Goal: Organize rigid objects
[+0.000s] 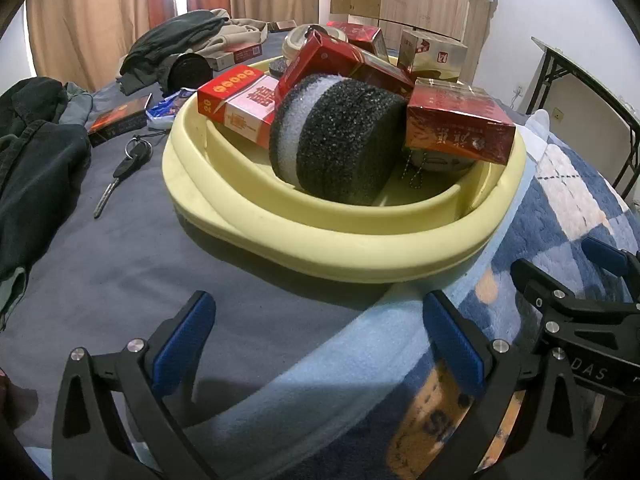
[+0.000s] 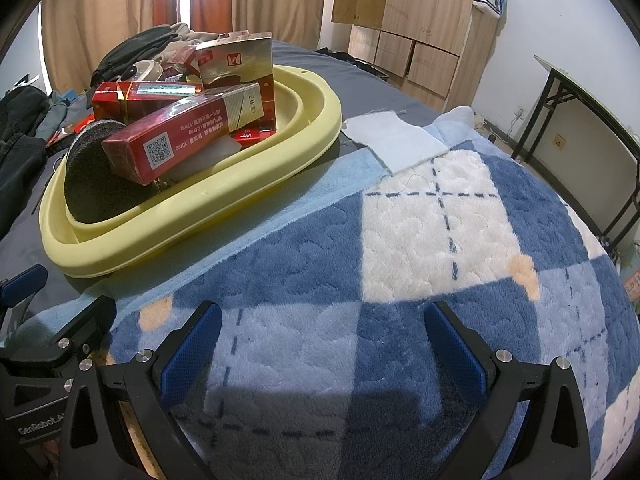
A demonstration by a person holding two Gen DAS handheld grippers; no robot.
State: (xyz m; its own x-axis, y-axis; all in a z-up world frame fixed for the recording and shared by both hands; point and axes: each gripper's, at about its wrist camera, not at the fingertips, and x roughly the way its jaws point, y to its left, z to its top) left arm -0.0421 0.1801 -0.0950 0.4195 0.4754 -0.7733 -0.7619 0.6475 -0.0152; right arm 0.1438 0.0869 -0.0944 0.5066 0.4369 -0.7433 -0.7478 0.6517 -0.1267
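A pale yellow basin sits on the bed, piled with several red cigarette boxes, a gold box and a black and white round sponge. My left gripper hovers open just in front of the basin, holding nothing. My right gripper is open over the plaid blanket, to the right of the basin, with nothing between its fingers. A key and a dark red box lie on the grey sheet left of the basin.
Dark clothes are heaped at the left and behind the basin. A black round tin and more boxes lie beyond. A wooden wardrobe and a folding table stand at the right.
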